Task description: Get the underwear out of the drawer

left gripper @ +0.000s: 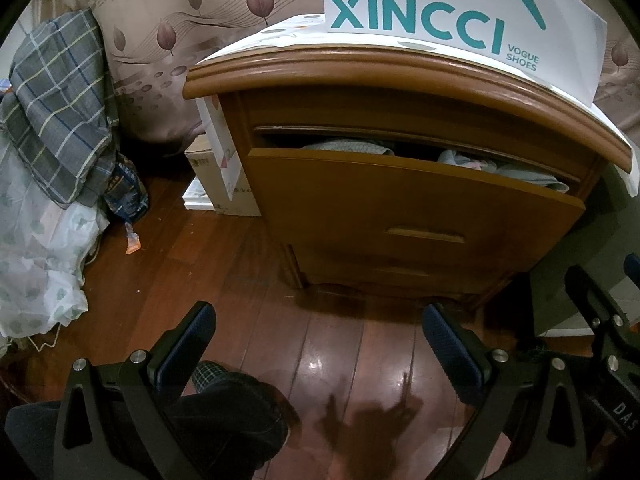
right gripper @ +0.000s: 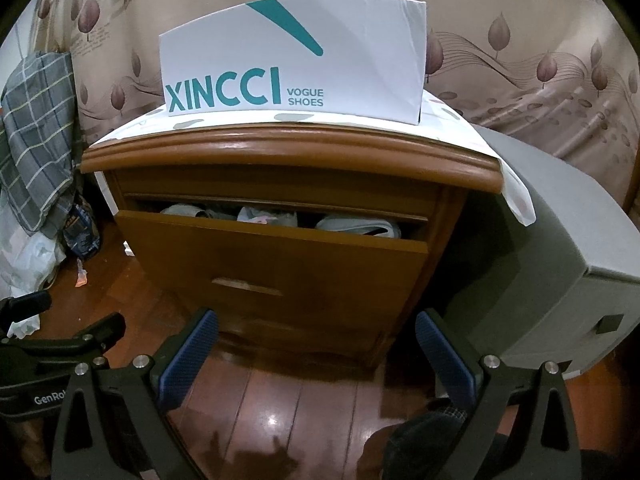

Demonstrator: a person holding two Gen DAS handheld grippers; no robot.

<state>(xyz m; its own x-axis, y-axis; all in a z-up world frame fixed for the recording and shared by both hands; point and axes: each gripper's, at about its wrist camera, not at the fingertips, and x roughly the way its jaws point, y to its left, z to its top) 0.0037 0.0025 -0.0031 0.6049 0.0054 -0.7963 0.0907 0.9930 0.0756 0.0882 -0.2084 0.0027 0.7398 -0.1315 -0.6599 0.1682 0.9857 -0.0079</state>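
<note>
A wooden nightstand (left gripper: 400, 76) (right gripper: 288, 156) has its top drawer (left gripper: 400, 200) (right gripper: 272, 248) pulled partly out. Pale folded underwear (left gripper: 352, 146) (right gripper: 360, 226) shows in the gap above the drawer front. My left gripper (left gripper: 320, 320) hangs open over the floor, well short of the drawer, with nothing between its fingers. My right gripper (right gripper: 318, 328) is also open and empty, in front of the lower part of the nightstand. The right gripper's frame (left gripper: 600, 320) shows at the right edge of the left wrist view, and the left gripper's frame (right gripper: 60, 344) at the left edge of the right wrist view.
A white XINCCI shoe box (left gripper: 460, 4) (right gripper: 292, 68) stands on the nightstand top. A plaid cloth (left gripper: 56, 120) (right gripper: 36, 140) hangs at the left over white bags. Boxes (left gripper: 224, 176) lean beside the nightstand. A grey cabinet (right gripper: 560, 248) stands at the right. A person's slippered foot (left gripper: 224, 396) rests on the wood floor (left gripper: 200, 264).
</note>
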